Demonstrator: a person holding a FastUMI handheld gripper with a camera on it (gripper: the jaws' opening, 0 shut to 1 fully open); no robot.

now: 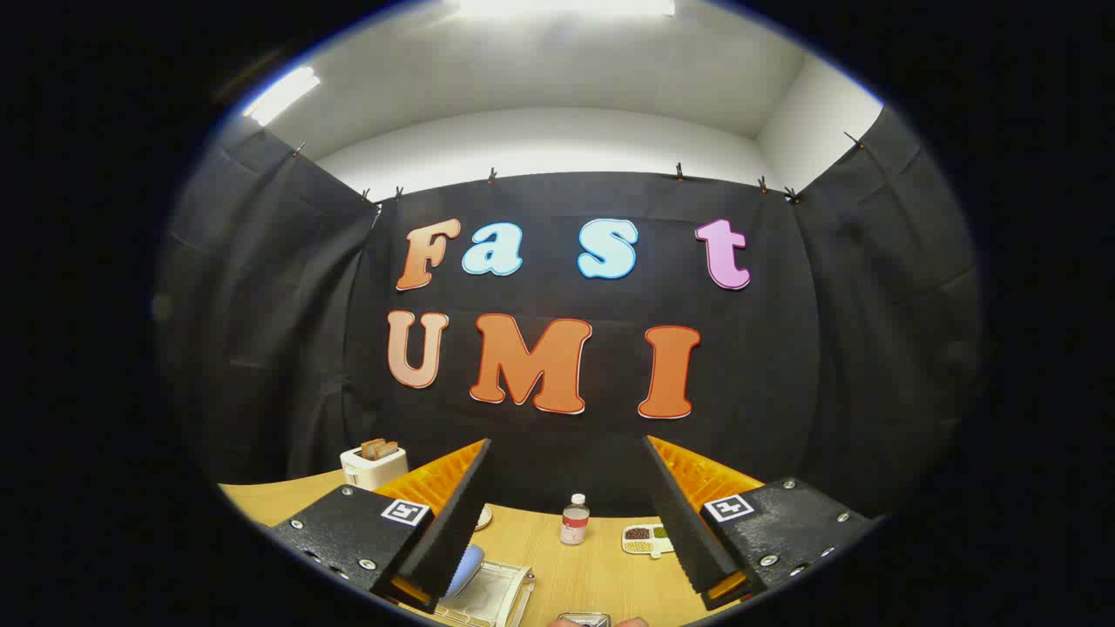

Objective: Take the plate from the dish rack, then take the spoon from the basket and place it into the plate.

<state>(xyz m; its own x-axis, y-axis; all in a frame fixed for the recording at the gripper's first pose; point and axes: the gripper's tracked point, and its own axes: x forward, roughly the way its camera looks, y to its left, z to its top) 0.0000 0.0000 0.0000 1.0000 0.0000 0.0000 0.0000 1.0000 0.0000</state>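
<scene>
My gripper (pixel 566 441) is open, its two fingers spread wide and held high above the wooden table (pixel 601 570), with nothing between them. Low down beside the left finger, a pale blue plate (pixel 468 564) stands on edge in a white dish rack (pixel 498 597); the finger hides part of both. At the near edge of the table a small metallic thing (pixel 584 619) peeks in, too cut off to identify.
A small bottle with a white cap (pixel 574 521) stands on the table between the fingers. Right of it lies a little divided tray of beans (pixel 646 539). A white toaster with bread (pixel 373 464) sits at the far left. A fingertip (pixel 636 622) shows beside the metallic thing.
</scene>
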